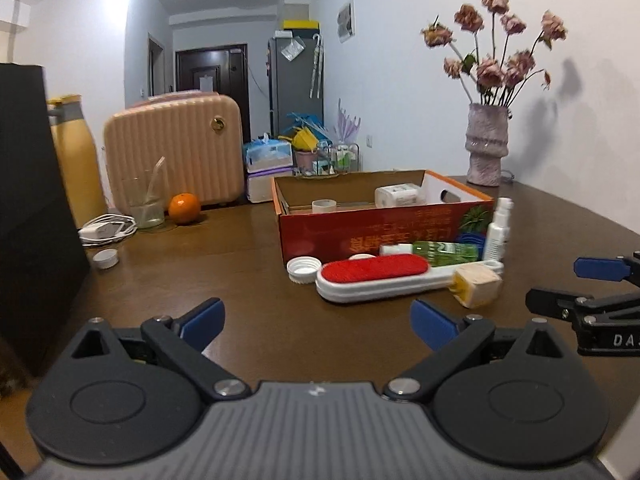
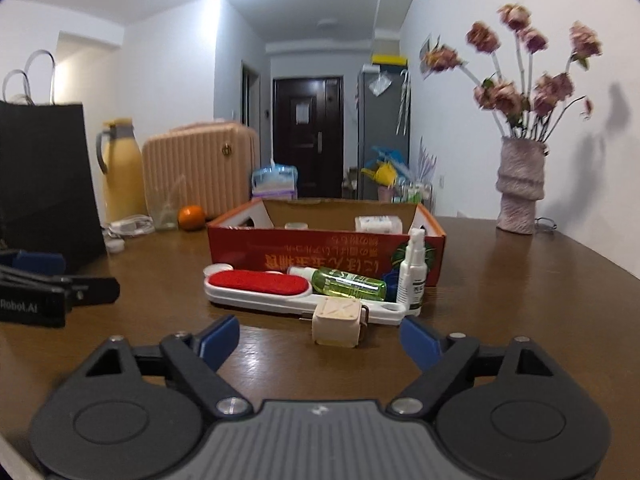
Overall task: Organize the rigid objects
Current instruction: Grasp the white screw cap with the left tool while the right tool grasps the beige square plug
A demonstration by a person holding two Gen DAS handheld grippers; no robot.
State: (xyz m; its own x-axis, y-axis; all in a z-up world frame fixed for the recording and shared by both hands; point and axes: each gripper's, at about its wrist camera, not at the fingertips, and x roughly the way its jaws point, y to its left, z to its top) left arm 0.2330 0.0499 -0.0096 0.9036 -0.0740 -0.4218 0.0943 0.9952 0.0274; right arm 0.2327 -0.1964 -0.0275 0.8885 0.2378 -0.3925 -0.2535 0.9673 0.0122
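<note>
Both tongs hang spread and empty over the near edge of the worktop, loose items lined up ahead of the box.

Nearest, the right tongs (image 2: 320, 338) gape wide with nothing between them, aimed at the small cream cube (image 2: 338, 320), probably the first pick; the left tongs (image 1: 316, 322) beside them are equally wide and empty. Just behind the cube lies the red lint brush (image 2: 260, 284) in its white holder, with a green bottle (image 2: 348, 284) lying flat and a white spray bottle (image 2: 412, 276) standing upright against the box wall, and a white cap (image 1: 303, 269) at the brush's left end. These seem staged for sorting. Beyond, the red cardboard box (image 2: 320, 256) sits mid-worktop, open-topped, already holding a tape roll (image 1: 325, 205) and a white packet (image 1: 400, 195).
</note>
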